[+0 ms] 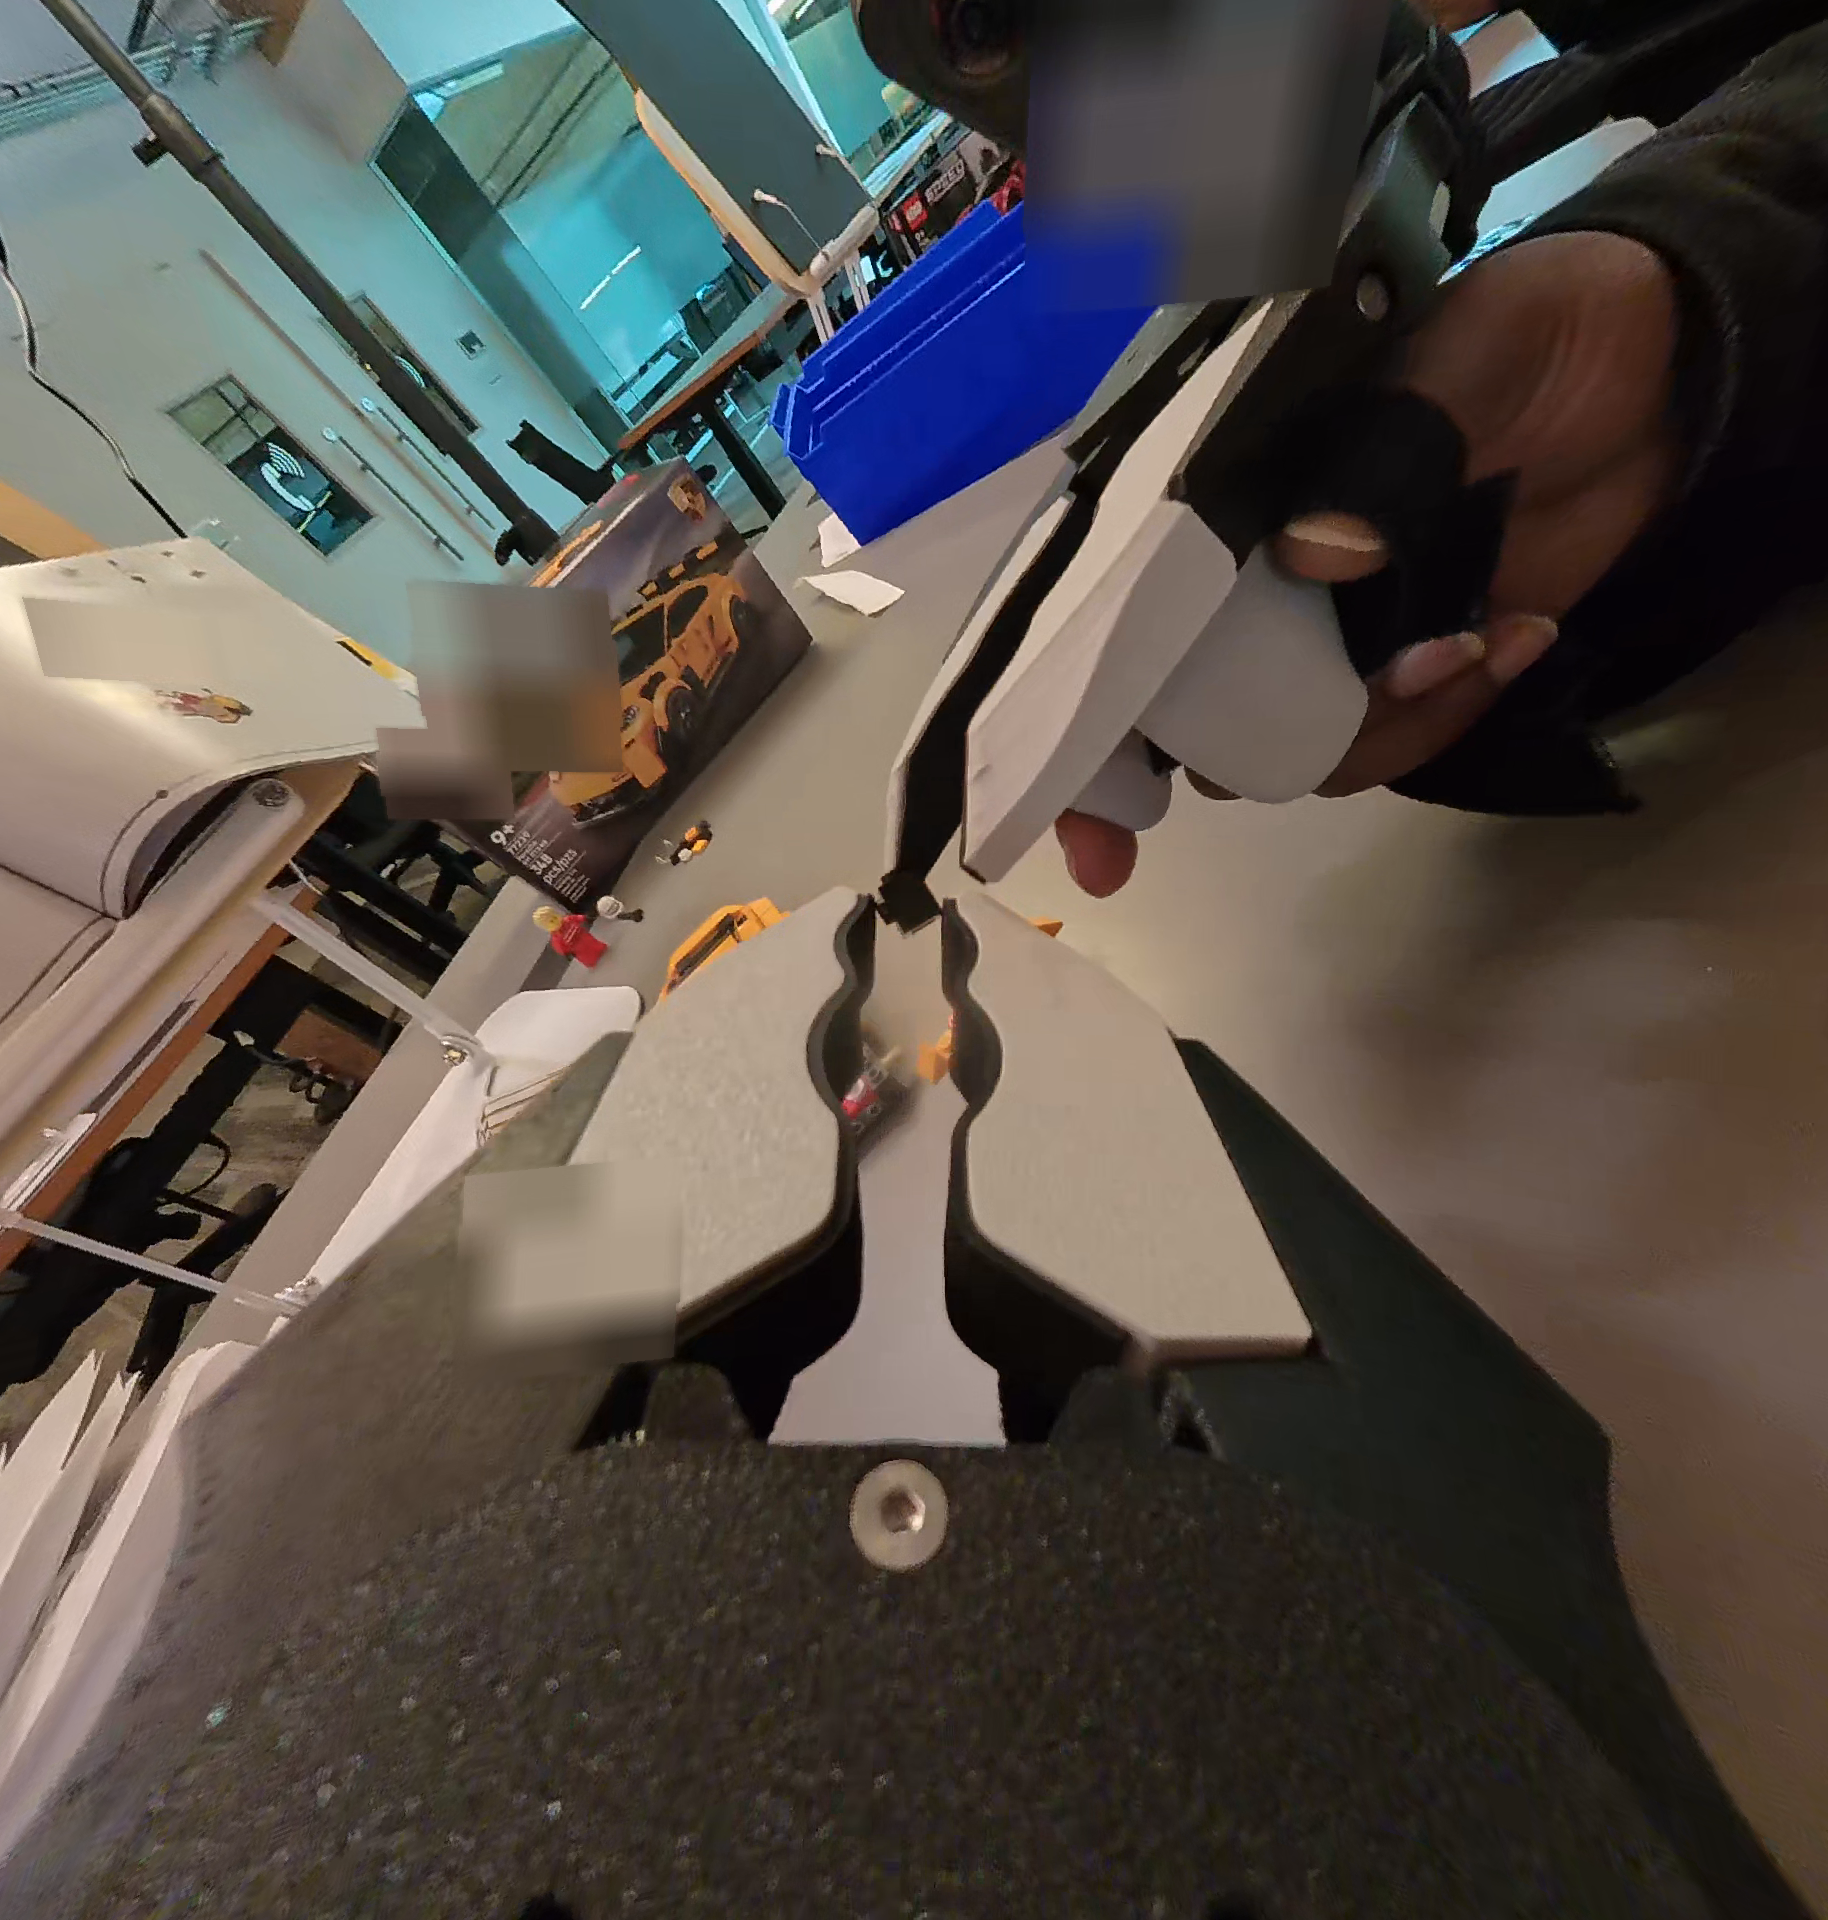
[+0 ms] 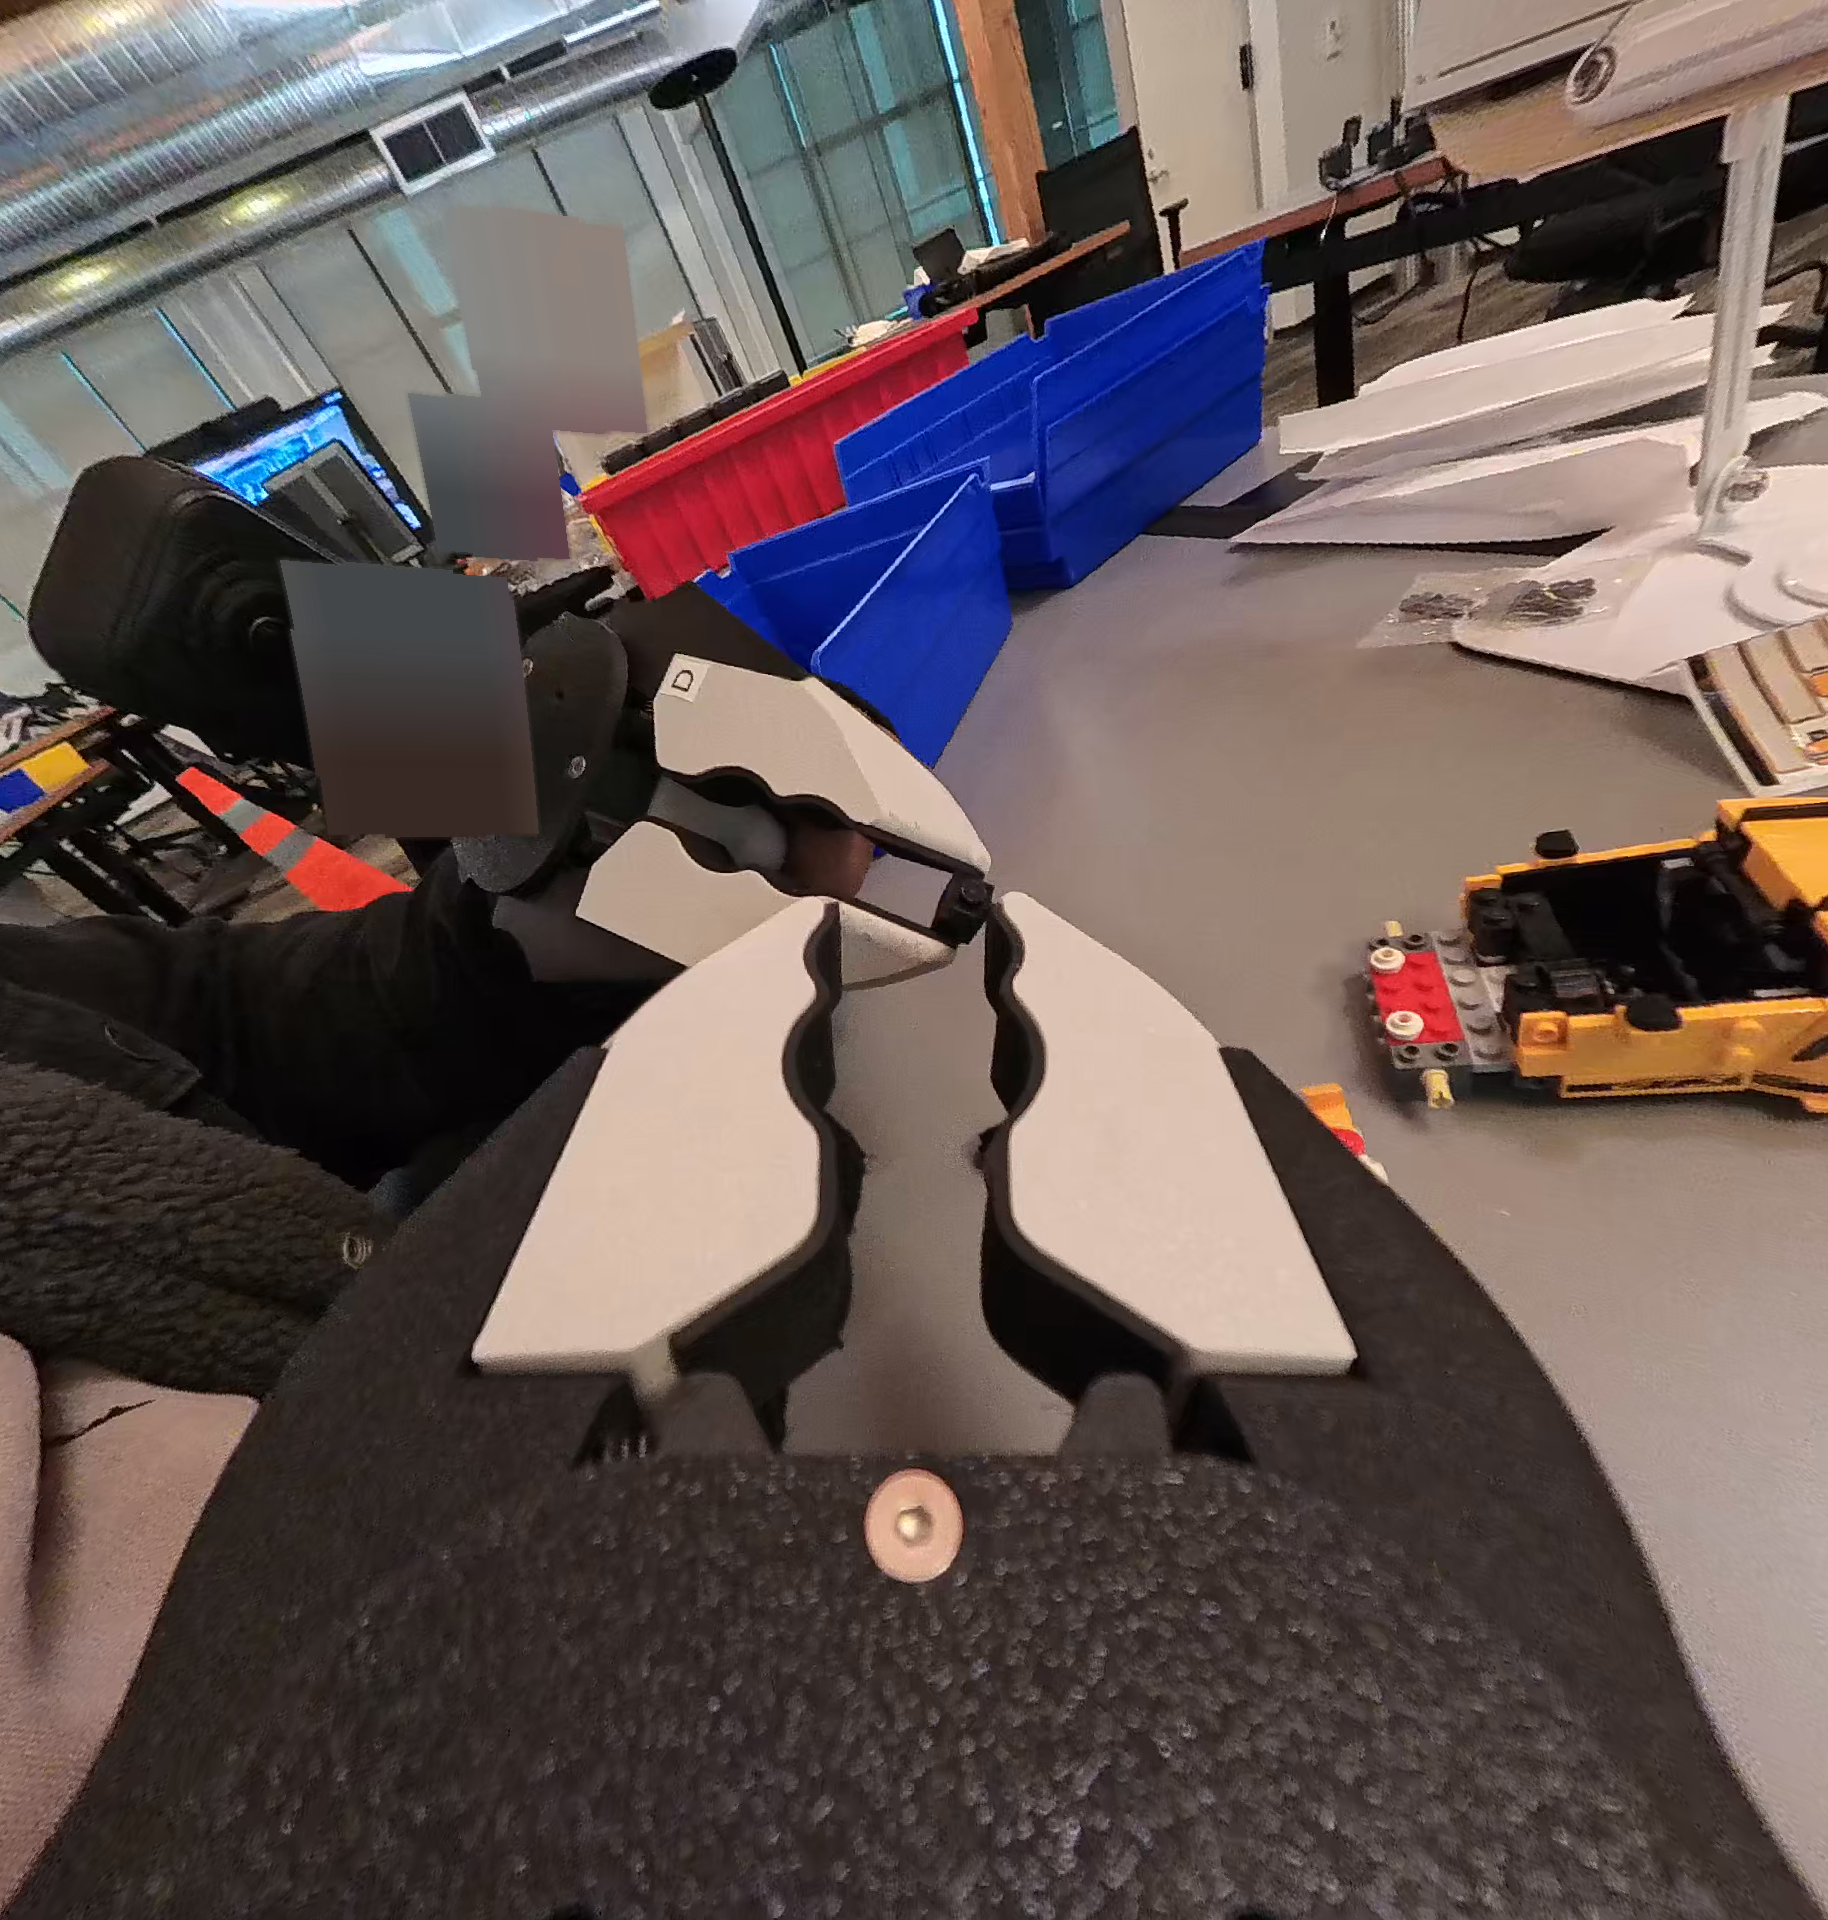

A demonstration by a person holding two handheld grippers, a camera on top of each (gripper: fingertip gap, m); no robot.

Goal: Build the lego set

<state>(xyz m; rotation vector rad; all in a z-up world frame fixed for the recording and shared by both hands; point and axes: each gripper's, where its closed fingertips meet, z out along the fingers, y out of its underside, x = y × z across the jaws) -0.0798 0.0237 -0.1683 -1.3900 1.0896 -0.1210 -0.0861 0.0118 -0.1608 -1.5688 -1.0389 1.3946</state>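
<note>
My left gripper point(image 1: 910, 909) is shut on a small black Lego piece point(image 1: 907, 900) and holds it above the grey table point(image 1: 1409, 1039). In the right wrist view the left gripper point(image 2: 960, 906) comes in from the left with that piece point(image 2: 967, 900) at its tip. My right gripper point(image 2: 915, 906) is open, its tips on either side of the piece, which is close to its right fingertip point(image 2: 999, 914). In the left wrist view the right gripper point(image 1: 936, 873) reaches down from the upper right. The partly built yellow Lego car point(image 2: 1668, 977) sits on the table to the right.
Loose small pieces point(image 1: 874, 1091) lie near the car point(image 1: 723, 935). A red minifigure point(image 1: 577, 935) and the set's box point(image 1: 661, 665) lie farther off. Blue bins point(image 2: 1055, 468), a red bin point(image 2: 775, 488), paper bags point(image 2: 1512, 468), an instruction booklet point(image 2: 1793, 696) and a white stand point(image 2: 1736, 312) are around. Less than 4 cm separates the two grippers' tips.
</note>
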